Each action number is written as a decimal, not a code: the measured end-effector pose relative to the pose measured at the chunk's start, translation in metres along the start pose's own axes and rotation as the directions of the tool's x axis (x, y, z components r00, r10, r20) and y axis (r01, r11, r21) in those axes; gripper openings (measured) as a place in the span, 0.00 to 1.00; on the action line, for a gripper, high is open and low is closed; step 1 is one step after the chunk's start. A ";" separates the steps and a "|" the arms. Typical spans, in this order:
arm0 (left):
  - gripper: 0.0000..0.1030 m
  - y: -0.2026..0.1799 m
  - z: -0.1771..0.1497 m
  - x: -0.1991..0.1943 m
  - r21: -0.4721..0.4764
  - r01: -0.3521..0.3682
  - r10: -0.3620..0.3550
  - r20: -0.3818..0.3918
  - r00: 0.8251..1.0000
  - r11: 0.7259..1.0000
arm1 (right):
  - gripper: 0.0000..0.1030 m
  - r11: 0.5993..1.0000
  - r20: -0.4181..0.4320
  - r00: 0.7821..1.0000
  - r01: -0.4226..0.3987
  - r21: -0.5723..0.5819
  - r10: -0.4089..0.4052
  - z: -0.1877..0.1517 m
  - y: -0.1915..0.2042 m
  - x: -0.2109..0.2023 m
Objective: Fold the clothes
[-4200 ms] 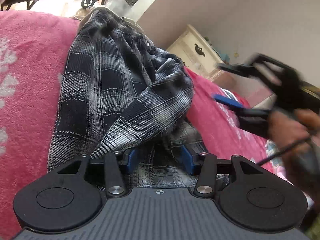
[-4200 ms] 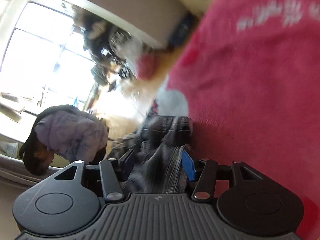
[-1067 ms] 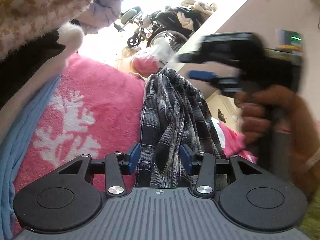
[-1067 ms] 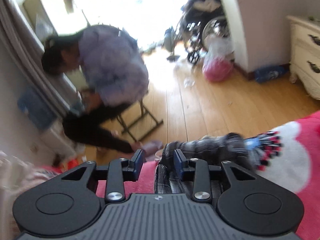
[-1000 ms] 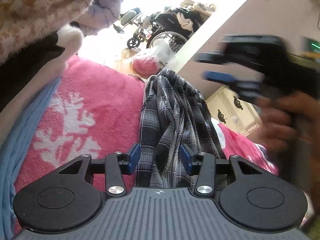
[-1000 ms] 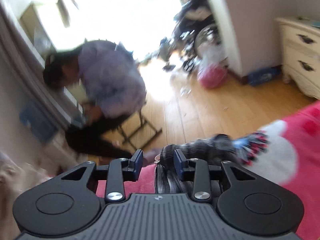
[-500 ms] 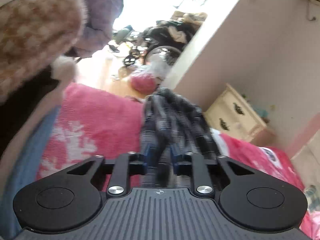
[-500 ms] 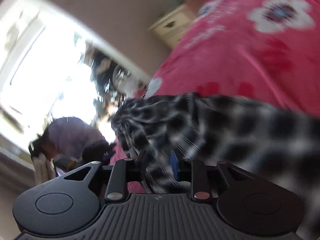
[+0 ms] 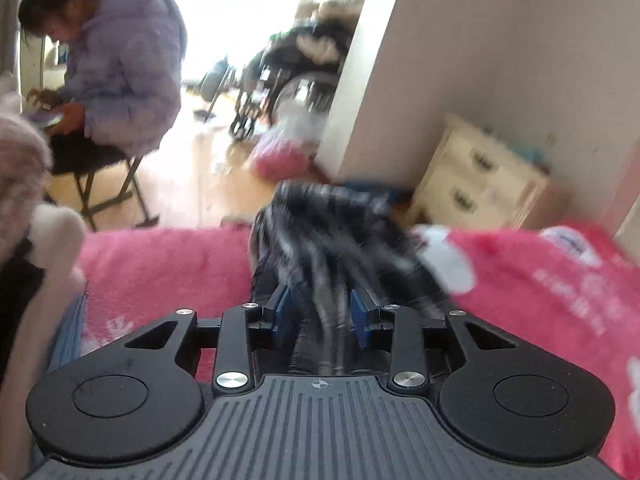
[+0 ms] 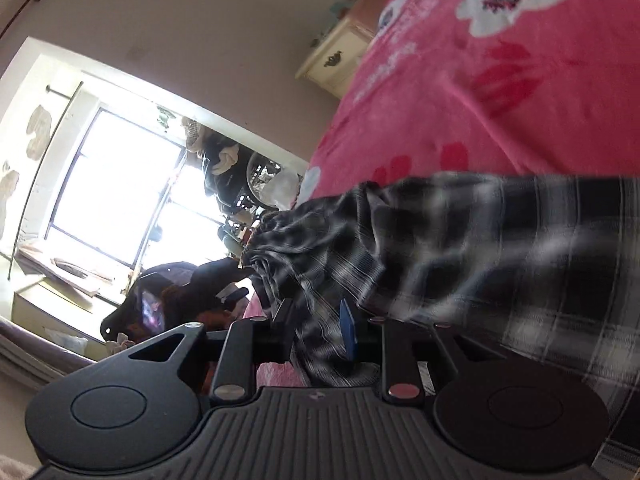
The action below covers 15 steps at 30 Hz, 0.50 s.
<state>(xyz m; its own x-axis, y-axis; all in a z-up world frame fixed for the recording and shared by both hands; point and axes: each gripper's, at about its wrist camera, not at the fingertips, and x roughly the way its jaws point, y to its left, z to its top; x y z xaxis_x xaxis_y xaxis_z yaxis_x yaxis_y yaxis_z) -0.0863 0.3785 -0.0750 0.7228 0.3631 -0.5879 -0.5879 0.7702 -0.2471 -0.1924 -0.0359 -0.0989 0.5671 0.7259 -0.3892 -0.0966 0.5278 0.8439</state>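
Pink fleece bedding with white flower prints covers the bed in both views. Beyond the bed edge, the left wrist view shows a wooden floor, a cream chest of drawers against a pale wall, a wheelchair in the bright doorway, and a pink bag on the floor. A person in a lilac padded jacket sits on a folding chair at upper left, bent forward.

Task item: one black-and-white plaid garment. It lies bunched on the bedding, running from the near edge of the view toward the far edge of the bed. This view is motion-blurred, so the fold lines cannot be read.

Left claw: the blue pads stand a moderate way apart. A gathered bundle of the plaid garment passes between them and fills the gap. The jaws have just been opening a little; the blur leaves it uncertain whether the pads press the cloth.

Right claw: the view is rolled, with the bedding at upper right and a bright window at left. The jaws stand narrowly apart and pinch a thick fold of the plaid garment. From that grip, the cloth spreads to the right across the bedding. The gathered end of the garment bunches just ahead of the fingers.
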 end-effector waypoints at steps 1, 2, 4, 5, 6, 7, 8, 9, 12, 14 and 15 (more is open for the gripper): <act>0.30 0.002 0.000 0.006 -0.002 -0.010 0.010 -0.013 1.000 1.000 | 0.26 1.000 0.000 1.000 -0.006 0.002 0.006 0.001 -0.002 0.000; 0.30 0.004 0.000 0.011 -0.005 -0.018 0.018 -0.027 0.999 1.000 | 0.26 1.000 0.000 1.000 -0.011 0.005 0.011 0.001 -0.003 -0.001; 0.19 0.010 -0.001 0.021 -0.013 -0.011 0.011 -0.069 0.998 1.000 | 0.26 1.000 0.004 1.000 -0.022 0.009 0.022 0.002 -0.004 -0.002; 0.13 0.016 -0.001 0.025 -0.030 -0.001 -0.002 -0.094 0.996 1.000 | 0.26 1.000 0.007 1.000 -0.026 0.011 0.026 0.003 -0.005 -0.003; 0.07 0.021 -0.002 0.028 -0.051 0.009 -0.015 -0.116 0.993 0.999 | 0.26 0.999 0.010 1.000 -0.029 0.013 0.029 0.003 -0.006 -0.004; 0.03 0.028 -0.002 0.029 -0.082 0.020 -0.030 -0.122 0.992 0.996 | 0.26 0.999 0.013 0.999 -0.032 0.016 0.032 0.003 -0.007 -0.005; 0.02 0.036 -0.001 0.029 -0.114 0.033 -0.048 -0.129 0.991 0.993 | 0.26 0.999 0.016 0.999 -0.034 0.020 0.034 0.003 -0.008 -0.006; 0.02 0.043 -0.001 0.030 -0.158 0.048 -0.070 -0.134 0.988 0.986 | 0.26 0.999 0.019 0.999 -0.037 0.025 0.037 0.003 -0.009 -0.008; 0.02 0.059 -0.004 0.032 -0.258 0.061 -0.103 -0.151 0.983 0.964 | 0.26 0.998 0.029 0.999 -0.047 0.045 0.046 0.002 -0.013 -0.011; 0.02 0.068 -0.007 0.033 -0.309 0.060 -0.114 -0.158 0.981 0.949 | 0.26 0.997 0.036 0.998 -0.053 0.060 0.051 0.003 -0.016 -0.012; 0.02 0.069 -0.008 0.032 -0.302 0.060 -0.112 -0.157 0.981 0.951 | 0.26 0.996 0.039 0.998 -0.054 0.065 0.052 0.003 -0.017 -0.013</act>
<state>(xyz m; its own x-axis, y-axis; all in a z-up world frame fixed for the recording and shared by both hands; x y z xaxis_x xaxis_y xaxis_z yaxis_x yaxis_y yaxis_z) -0.1064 0.4388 -0.1168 0.7180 0.1873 -0.6704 -0.6254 0.5964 -0.5032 -0.1956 -0.0555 -0.1072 0.5929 0.7345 -0.3302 -0.0739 0.4579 0.8859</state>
